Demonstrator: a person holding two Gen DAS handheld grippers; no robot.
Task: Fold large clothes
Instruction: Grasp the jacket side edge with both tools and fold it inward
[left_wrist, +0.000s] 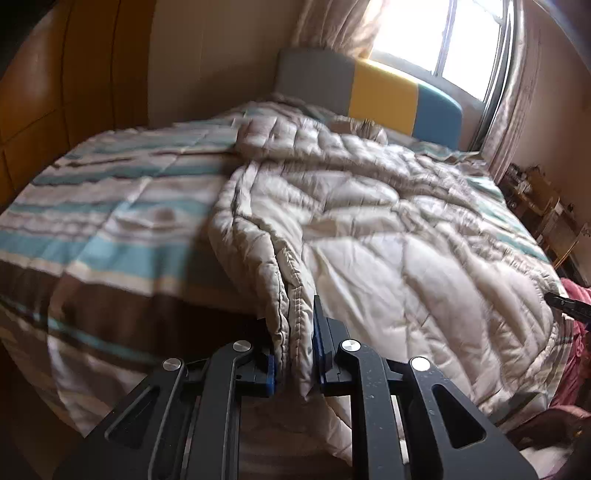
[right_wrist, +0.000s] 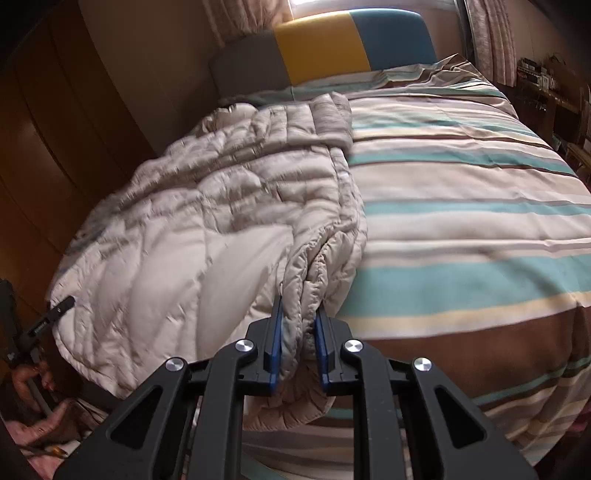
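A bed (right_wrist: 461, 206) with a striped cover stands below a bright window (left_wrist: 443, 40), its headboard (left_wrist: 369, 92) grey, yellow and blue. A puffy beige jacket (left_wrist: 369, 221), probably quilted, lies spread across it. The left gripper (left_wrist: 293, 354) and right gripper (right_wrist: 298, 347) each have their fingers clamped on a bunched edge of it at the near side.

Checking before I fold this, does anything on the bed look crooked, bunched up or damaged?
No damage shows. The beige quilted coat lies rumpled, not flat, on the striped bedspread. Its near hem is bunched where the left tongs and right tongs pinch it, and one sleeve angles up toward the headboard.
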